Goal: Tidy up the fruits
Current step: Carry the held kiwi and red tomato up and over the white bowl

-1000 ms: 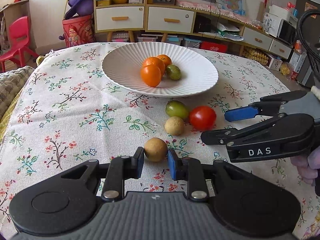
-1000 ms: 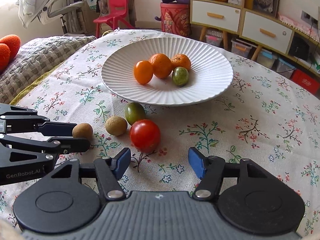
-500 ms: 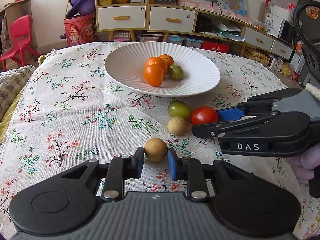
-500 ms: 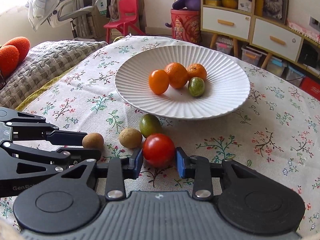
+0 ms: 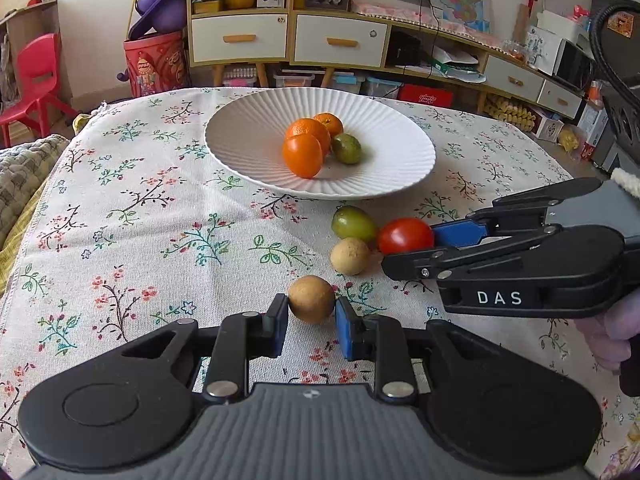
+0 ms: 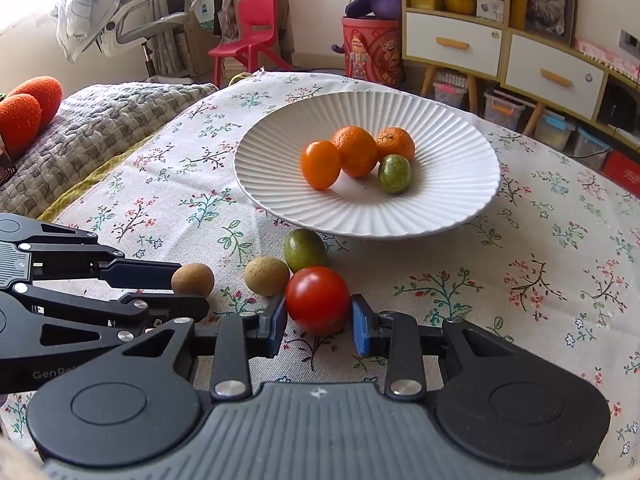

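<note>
Red tomato [image 6: 318, 300]: lower centre of right wrist view, on floral tablecloth [image 6: 520, 280], clamped between blue pads of right gripper [image 6: 319, 322]. Brown round fruit [image 5: 311, 298]: lower centre of left wrist view, pinched by left gripper [image 5: 311, 326]. Tan fruit [image 6: 266, 275] and green fruit [image 6: 305, 250]: just beyond tomato, near plate rim. White ribbed plate [image 6: 460, 184]: centre frame, carrying three orange fruits, one green.

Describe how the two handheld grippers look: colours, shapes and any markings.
Both are black plastic with a ribbed grey top plate and blue pads on the fingers. The left gripper shows "GenRo..." lettering on its side in the right wrist view. The right gripper reads "DAS" on its side, with a black cable above it.
</note>
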